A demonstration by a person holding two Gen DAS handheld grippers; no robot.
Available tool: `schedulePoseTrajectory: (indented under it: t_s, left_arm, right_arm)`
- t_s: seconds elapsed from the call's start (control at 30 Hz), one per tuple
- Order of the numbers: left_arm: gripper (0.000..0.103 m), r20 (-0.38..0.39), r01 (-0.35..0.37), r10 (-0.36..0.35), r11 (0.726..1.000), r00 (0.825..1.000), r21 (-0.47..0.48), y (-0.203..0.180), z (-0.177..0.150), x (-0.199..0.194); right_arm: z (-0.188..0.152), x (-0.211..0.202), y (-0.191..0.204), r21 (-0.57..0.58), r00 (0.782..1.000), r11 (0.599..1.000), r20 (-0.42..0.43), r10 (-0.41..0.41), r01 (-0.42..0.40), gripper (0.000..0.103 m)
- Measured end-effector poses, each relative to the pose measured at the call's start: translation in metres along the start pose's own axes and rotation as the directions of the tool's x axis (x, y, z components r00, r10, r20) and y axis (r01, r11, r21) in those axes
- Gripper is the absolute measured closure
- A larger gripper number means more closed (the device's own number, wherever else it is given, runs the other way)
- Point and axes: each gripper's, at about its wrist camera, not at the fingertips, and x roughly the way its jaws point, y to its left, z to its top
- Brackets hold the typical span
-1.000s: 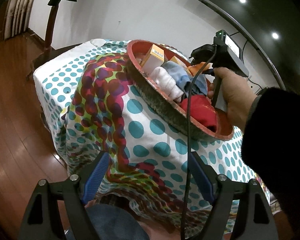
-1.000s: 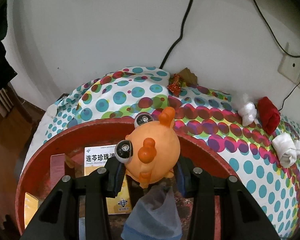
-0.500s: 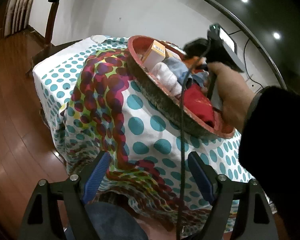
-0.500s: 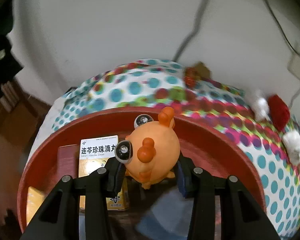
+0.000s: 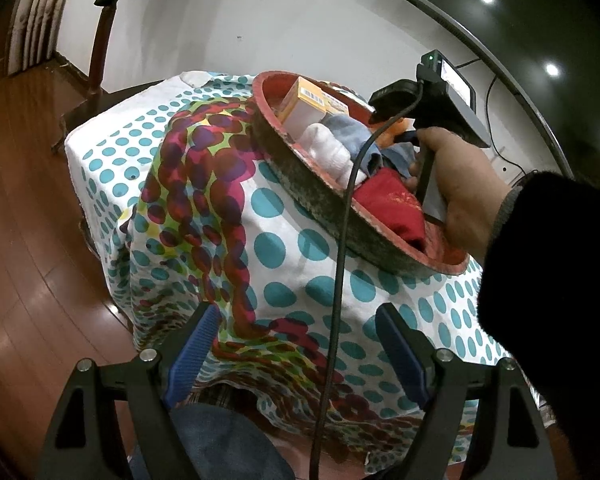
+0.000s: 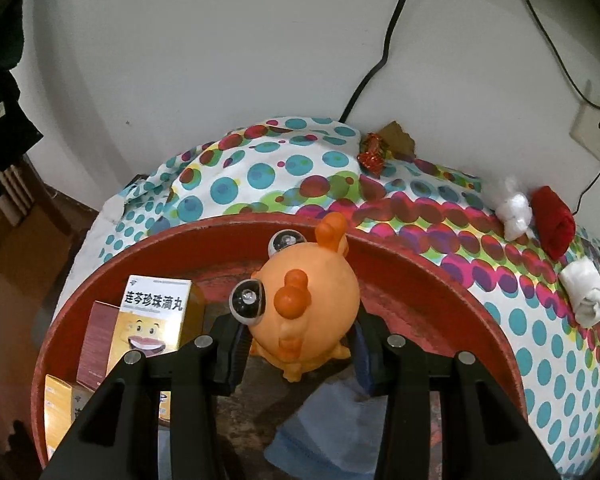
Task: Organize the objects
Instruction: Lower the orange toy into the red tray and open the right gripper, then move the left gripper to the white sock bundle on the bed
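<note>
Orange toy (image 6: 306,312): clamped between the right gripper (image 6: 300,350) fingers, over the red basket (image 6: 440,276); its underside is hidden.
Right hand (image 5: 456,188): wraps the handle above the basket.
Left gripper (image 5: 296,350): spread wide, empty, off the table's (image 5: 276,240) near edge.

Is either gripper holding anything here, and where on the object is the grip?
The right gripper holds the orange toy by the two sides of its round lower body, over the red basket. The left gripper is open, holding nothing.
</note>
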Motion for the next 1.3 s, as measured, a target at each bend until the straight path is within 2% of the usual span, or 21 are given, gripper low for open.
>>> schedulePoseTrajectory:
  t_s: [0.23, 0.3, 0.33, 0.37, 0.4, 0.6, 0.67, 0.73, 0.83, 0.93, 1.03, 1.1, 1.17, 1.2, 1.3]
  left_arm:
    - [0.020, 0.000, 0.001, -0.001, 1.000, 1.000, 0.000, -0.001, -0.001, 0.001]
    - [0.020, -0.003, 0.001, -0.001, 1.000, 1.000, 0.001, -0.001, -0.001, 0.001]
    - [0.020, -0.003, 0.002, -0.002, 1.000, 1.000, 0.002, -0.001, 0.000, 0.001]
    - [0.020, -0.001, 0.002, -0.002, 1.000, 1.000, 0.004, -0.002, 0.000, 0.001]
    - [0.020, 0.002, 0.001, -0.001, 1.000, 1.000, 0.005, -0.002, 0.000, 0.001]
    - [0.020, 0.017, -0.004, 0.004, 1.000, 1.000, 0.018, -0.005, -0.001, -0.002]
    - [0.020, 0.019, -0.005, 0.004, 0.999, 1.000, 0.040, -0.009, -0.003, -0.002]
    - [0.020, 0.022, -0.006, 0.005, 0.998, 1.000, 0.067, -0.015, -0.007, -0.002]
    - [0.020, 0.021, -0.001, -0.001, 0.995, 1.000, 0.100, -0.022, -0.012, -0.002]
    - [0.020, 0.026, -0.004, 0.001, 0.992, 1.000, 0.125, -0.026, -0.013, -0.002]
    - [0.020, 0.031, -0.006, 0.002, 0.992, 1.000, 0.129, -0.025, -0.013, -0.002]
    - [0.020, 0.042, -0.003, -0.003, 0.990, 0.999, 0.138, -0.027, -0.014, -0.004]
    - [0.020, 0.050, 0.001, -0.010, 0.986, 0.999, 0.168, -0.033, -0.016, -0.005]
    - [0.020, 0.053, 0.005, -0.015, 0.982, 0.998, 0.187, -0.037, -0.018, -0.005]
    - [0.020, 0.054, 0.034, -0.052, 0.958, 0.997, 0.284, -0.055, -0.029, -0.008]
  right_arm:
    - [-0.001, -0.001, 0.002, 0.000, 1.000, 1.000, 0.013, -0.002, 0.002, 0.059]
    - [-0.001, -0.004, 0.001, 0.007, 1.000, 1.000, 0.019, 0.007, -0.007, 0.046]
    - [-0.001, -0.007, 0.001, 0.005, 1.000, 1.000, 0.031, 0.001, -0.001, 0.032]
    - [0.000, -0.015, 0.001, 0.003, 0.998, 1.000, 0.059, -0.003, 0.003, 0.022]
    - [0.001, -0.022, 0.000, 0.002, 0.997, 1.000, 0.082, -0.002, 0.002, 0.019]
    - [0.022, -0.080, -0.016, 0.016, 0.979, 0.998, 0.194, 0.056, -0.060, 0.011]
    - [0.027, -0.105, -0.024, 0.005, 0.971, 0.999, 0.237, 0.044, -0.046, 0.009]
    - [0.028, -0.120, -0.034, -0.002, 0.965, 0.998, 0.256, 0.057, -0.059, 0.003]
    - [0.024, -0.132, -0.052, -0.003, 0.968, 0.999, 0.249, 0.034, -0.035, 0.002]
    - [0.008, -0.139, -0.082, 0.034, 0.969, 0.998, 0.242, 0.043, -0.052, 0.002]
    - [-0.015, -0.144, -0.122, 0.074, 0.972, 0.997, 0.235, 0.005, -0.023, 0.002]
    - [-0.034, -0.143, -0.159, 0.103, 0.971, 0.994, 0.231, -0.058, 0.035, 0.002]
    - [-0.056, -0.137, -0.205, 0.138, 0.965, 0.980, 0.199, -0.172, 0.146, 0.002]
    - [-0.061, -0.135, -0.220, 0.150, 0.961, 0.973, 0.189, -0.202, 0.175, 0.002]
    - [-0.090, -0.130, -0.287, 0.229, 0.945, 0.938, 0.139, -0.297, 0.261, 0.002]
